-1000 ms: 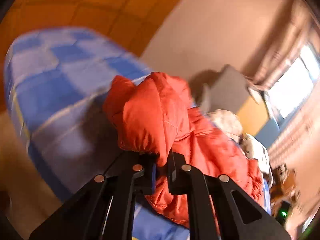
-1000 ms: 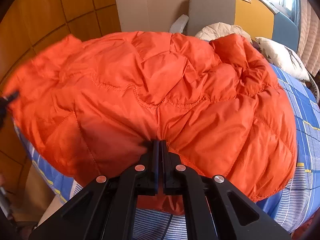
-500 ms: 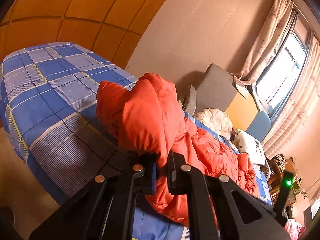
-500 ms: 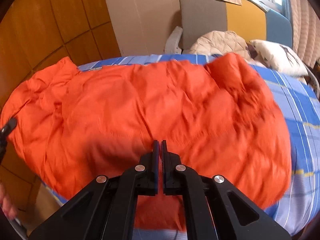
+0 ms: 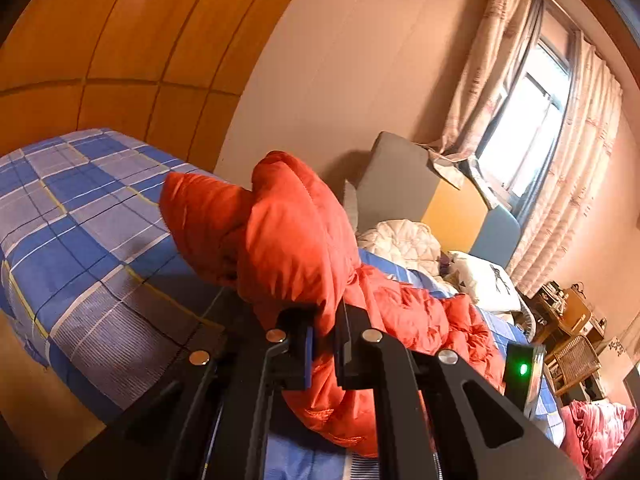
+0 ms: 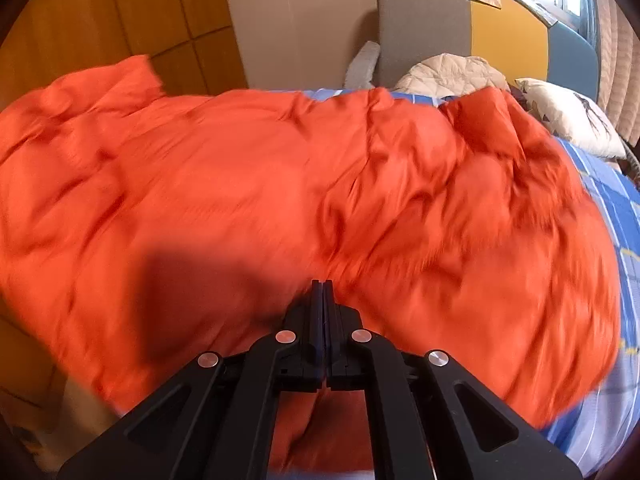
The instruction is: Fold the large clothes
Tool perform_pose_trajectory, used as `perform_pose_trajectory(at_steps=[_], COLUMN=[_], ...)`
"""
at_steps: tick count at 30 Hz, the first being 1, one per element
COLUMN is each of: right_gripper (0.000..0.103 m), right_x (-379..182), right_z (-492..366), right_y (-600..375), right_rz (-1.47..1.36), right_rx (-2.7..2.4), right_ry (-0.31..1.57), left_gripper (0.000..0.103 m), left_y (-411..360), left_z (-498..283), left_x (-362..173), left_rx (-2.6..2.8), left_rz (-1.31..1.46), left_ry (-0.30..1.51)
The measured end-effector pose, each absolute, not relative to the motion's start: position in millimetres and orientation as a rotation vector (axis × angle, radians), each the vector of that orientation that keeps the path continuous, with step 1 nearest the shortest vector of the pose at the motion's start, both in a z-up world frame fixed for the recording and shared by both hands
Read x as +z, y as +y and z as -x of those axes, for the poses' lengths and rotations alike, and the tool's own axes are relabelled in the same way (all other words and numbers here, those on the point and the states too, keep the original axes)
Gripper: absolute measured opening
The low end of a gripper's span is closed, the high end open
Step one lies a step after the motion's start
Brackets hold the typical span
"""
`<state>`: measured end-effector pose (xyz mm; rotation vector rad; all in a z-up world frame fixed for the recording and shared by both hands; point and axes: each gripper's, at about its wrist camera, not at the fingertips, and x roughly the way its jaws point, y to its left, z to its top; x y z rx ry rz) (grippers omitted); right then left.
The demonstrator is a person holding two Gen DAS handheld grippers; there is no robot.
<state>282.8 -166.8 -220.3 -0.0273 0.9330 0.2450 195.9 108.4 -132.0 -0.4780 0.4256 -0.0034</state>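
Note:
A large orange quilted down jacket (image 6: 280, 200) lies spread across the bed with the blue checked sheet (image 5: 80, 216). My left gripper (image 5: 324, 320) is shut on a bunched edge of the orange jacket (image 5: 292, 240) and holds it raised above the bed. My right gripper (image 6: 322, 292) is shut on the near edge of the jacket, which stretches out wide and motion-blurred in front of it. The other gripper's body with a green light (image 5: 522, 368) shows at the right of the left wrist view.
A grey, yellow and blue headboard (image 6: 460, 24) stands at the far end with a cream quilt (image 6: 448, 72) and a white pillow (image 6: 568, 120). Wood panel wall (image 5: 100, 40) runs along the left. A window with curtains (image 5: 532, 120) and cluttered furniture (image 5: 568, 328) are at the right.
The jacket has dropped from a lifted, puffed shape to lying lower and flatter over the bed. Both grippers stay shut on it; the left view has tilted up towards the wall.

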Motion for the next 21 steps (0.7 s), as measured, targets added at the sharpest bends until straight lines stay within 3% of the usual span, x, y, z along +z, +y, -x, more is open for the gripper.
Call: perform_pose_trajectory(at_steps=[5, 13, 21], right_gripper=[0.001, 0.001, 0.001], right_x=[-241.4, -224.6, -210.6], right_z=[-284.5, -266.7, -213.8], right_y=[-160.1, -189.9, -214.6], right_rz=[0.038, -0.065, 0.111], right_rx=[0.224, 0.231, 0.1], right_ry=[0.965, 0.962, 0.873], left_gripper=[0.006, 0.006, 0.007], left_y=[84.9, 50.3, 26.0], left_z=[-191.8, -188.9, -183.6], left_x=[-121.7, -100.5, -91.4], left_rx=[-0.06, -0.14, -0.176], left_rz=[0.433, 0.364, 0.289], left_ry=[0.4, 0.369, 0.341])
